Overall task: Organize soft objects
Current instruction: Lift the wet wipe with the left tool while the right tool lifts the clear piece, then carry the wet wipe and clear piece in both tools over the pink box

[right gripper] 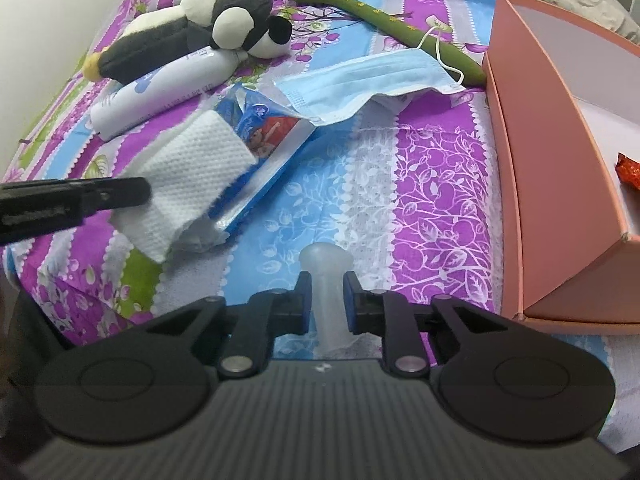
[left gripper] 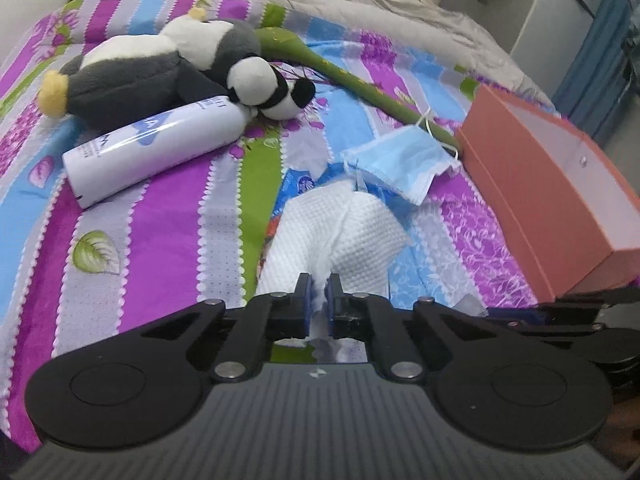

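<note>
On the striped floral bedspread (left gripper: pixel 168 216), the left tongs (left gripper: pixel 318 300) pinch the white dimpled tissue (left gripper: pixel 340 228) to lift it from its blue packet (right gripper: pixel 264 140), while the right tongs (right gripper: pixel 328 300) clench a translucent soft plastic piece (right gripper: pixel 328 280), probably for the open pink cardboard box (right gripper: pixel 532 184) alongside.

Striped bedspread (left gripper: pixel 168 208) in purple, blue, green and grey over the bed, crumpled beige blanket (left gripper: pixel 360 4) at the far end, plain white wall (right gripper: pixel 60 8) alongside, blue curtain (left gripper: pixel 600 40) beside pale furniture (left gripper: pixel 532 0).
</note>
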A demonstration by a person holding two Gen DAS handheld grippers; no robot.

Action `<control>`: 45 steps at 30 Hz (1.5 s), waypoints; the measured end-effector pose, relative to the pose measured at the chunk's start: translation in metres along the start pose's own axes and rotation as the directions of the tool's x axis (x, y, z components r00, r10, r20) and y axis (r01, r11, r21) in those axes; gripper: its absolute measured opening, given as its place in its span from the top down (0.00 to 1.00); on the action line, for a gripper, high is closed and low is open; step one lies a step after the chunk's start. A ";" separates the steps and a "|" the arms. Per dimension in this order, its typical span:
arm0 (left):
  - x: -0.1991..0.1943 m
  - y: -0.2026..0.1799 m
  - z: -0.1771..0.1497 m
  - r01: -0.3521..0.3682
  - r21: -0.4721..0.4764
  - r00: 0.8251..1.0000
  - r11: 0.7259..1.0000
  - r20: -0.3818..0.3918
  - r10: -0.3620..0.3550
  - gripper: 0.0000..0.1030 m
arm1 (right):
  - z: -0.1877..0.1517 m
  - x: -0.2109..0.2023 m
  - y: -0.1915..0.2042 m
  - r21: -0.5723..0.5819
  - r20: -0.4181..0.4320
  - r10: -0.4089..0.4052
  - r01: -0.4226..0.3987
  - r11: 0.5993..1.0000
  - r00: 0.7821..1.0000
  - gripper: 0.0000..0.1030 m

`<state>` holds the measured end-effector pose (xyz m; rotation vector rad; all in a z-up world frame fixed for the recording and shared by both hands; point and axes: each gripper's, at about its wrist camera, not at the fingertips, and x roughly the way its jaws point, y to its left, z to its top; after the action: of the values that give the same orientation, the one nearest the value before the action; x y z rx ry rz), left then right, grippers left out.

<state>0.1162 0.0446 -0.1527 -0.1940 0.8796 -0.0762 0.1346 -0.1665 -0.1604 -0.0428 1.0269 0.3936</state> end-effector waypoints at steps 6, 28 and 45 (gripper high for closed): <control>-0.022 0.007 -0.002 -0.003 -0.065 1.000 0.998 0.028 0.005 0.92 | 0.002 -0.002 0.001 0.012 0.008 -0.002 0.002 1.000 1.000 0.83; -0.085 -0.022 0.012 0.053 -0.117 0.992 0.992 0.119 -0.039 0.93 | 0.025 -0.094 0.008 0.095 0.226 0.004 -0.026 0.995 0.974 0.87; -0.112 -0.066 0.017 0.160 -0.069 0.979 0.985 0.137 -0.150 0.93 | 0.012 -0.147 -0.007 0.140 0.325 -0.052 0.006 0.990 0.944 0.87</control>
<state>0.0595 -0.0019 -0.0441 -0.3389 0.7359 -0.1722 0.0799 -0.2145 -0.0315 0.1283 0.7198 0.2902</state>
